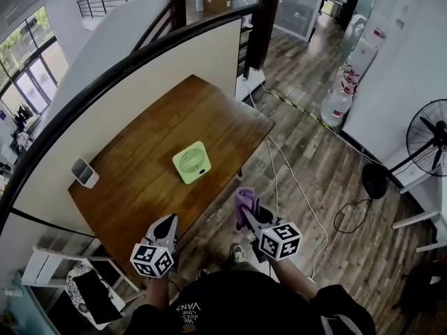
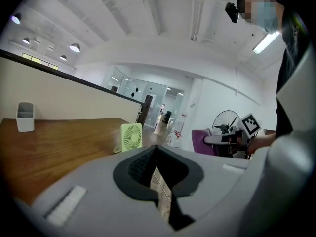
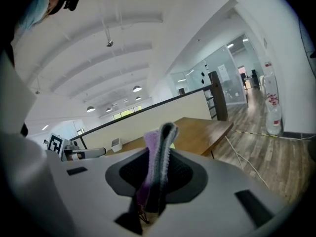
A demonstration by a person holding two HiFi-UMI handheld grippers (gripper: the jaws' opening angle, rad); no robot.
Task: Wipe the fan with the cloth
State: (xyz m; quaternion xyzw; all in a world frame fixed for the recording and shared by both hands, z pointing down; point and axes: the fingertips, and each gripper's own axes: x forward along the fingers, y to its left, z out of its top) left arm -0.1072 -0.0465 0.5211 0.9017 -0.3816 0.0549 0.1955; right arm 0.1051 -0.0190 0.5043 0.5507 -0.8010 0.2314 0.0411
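The right gripper (image 1: pixel 247 212), its jaws clamped on the purple cloth (image 1: pixel 244 199), is well short of the green desk fan (image 1: pixel 191 162) standing on the table (image 1: pixel 133 180), so I would bring the cloth gently onto the grille while the left gripper (image 1: pixel 169 223) (jaws closed on nothing) braces the fan's side.

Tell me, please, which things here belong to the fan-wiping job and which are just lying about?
Job: small green desk fan; purple cloth, gripped by the right hand-held gripper.
Lying about: white desk container; black pedestal fan; water jugs.
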